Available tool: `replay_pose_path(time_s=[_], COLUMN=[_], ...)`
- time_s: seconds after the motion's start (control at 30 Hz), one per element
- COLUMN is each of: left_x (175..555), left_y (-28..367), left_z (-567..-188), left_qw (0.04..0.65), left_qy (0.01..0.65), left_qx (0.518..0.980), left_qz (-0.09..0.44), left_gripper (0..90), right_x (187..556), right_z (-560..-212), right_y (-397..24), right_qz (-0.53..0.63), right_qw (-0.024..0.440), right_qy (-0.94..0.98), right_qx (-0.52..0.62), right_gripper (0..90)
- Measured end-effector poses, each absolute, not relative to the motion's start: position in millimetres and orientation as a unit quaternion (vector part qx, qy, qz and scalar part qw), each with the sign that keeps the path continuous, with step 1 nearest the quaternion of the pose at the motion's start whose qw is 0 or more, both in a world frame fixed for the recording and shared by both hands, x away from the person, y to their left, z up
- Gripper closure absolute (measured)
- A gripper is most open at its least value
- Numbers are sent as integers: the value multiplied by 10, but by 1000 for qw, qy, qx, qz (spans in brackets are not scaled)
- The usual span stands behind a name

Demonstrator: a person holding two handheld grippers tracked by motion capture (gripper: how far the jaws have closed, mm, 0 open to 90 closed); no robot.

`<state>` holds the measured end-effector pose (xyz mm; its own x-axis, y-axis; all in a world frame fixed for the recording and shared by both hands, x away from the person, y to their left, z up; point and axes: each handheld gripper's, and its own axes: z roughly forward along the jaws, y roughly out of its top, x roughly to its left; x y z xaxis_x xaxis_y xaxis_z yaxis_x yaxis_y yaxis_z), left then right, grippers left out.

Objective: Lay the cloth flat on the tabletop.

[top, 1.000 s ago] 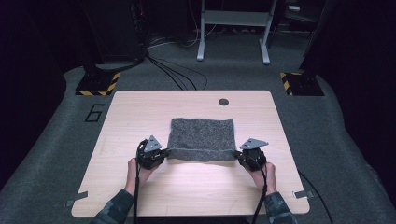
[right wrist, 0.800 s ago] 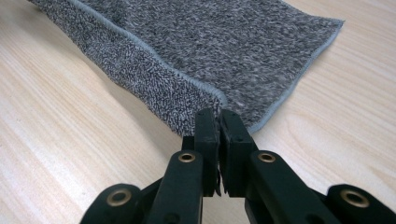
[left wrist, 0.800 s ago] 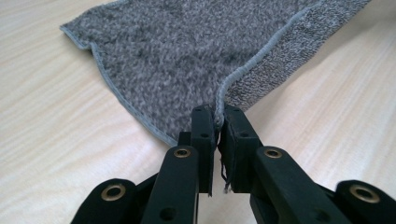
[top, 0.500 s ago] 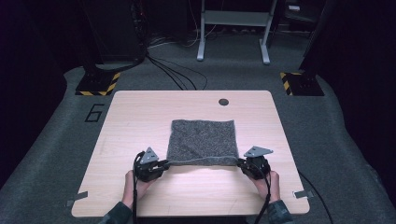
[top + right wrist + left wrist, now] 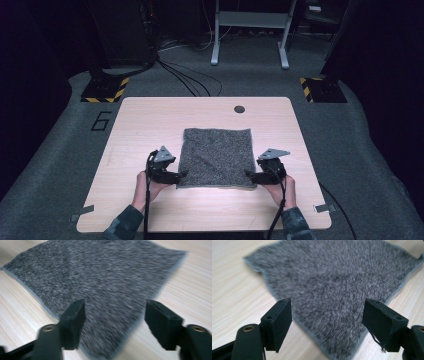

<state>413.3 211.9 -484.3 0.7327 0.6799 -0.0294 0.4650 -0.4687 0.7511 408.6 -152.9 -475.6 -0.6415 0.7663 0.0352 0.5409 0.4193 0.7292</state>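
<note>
A square grey fuzzy cloth [image 5: 216, 156] lies flat in the middle of the wooden table [image 5: 150, 120]. My left gripper [image 5: 182, 175] sits at the cloth's near left corner and my right gripper [image 5: 248, 174] at its near right corner. Both pairs of jaws have just been opening. In the left gripper view, the left gripper [image 5: 327, 322] stands wide with the cloth [image 5: 332, 277] corner lying on the table between the jaws, untouched by the pads. In the right gripper view, the right gripper [image 5: 115, 322] is the same over the other corner of the cloth [image 5: 100, 272].
A dark round hole [image 5: 239, 109] sits near the table's far edge. Tape strips [image 5: 81, 214] [image 5: 324, 208] mark the floor by the near corners. Stand bases with yellow-black stripes [image 5: 105, 89] [image 5: 322, 89] and cables lie on the floor beyond the table.
Both grippers drew the cloth's near edge toward the person, so the cloth now lies longer and flat. Both have let go of their corners and their jaws have opened.
</note>
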Motion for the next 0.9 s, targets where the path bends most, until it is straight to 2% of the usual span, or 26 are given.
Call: replay_pose_path(time_s=[0.03, 0.17, 0.37, 0.9], left_x=[4141, 4148, 4104, 3767], left_y=[2067, 1970, 1954, 1945], left_z=[-4888, -5041, -5195, -5215], left_qw=[385, 367, 347, 354], left_qy=[335, 332, 336, 341], left_qx=[849, 859, 867, 861], left_qz=[137, 130, 126, 131], left_gripper=[228, 227, 224, 218], right_x=[4115, 4174, 4162, 3902], right_z=[-4808, -4986, -5159, -5191], right_y=[-1461, -1284, -1246, -1365], right_qz=[362, 340, 305, 322], right_qw=[150, 139, 139, 144], right_qy=[834, 851, 860, 854], right_qx=[390, 376, 385, 381], right_gripper=[231, 166, 153, 154])
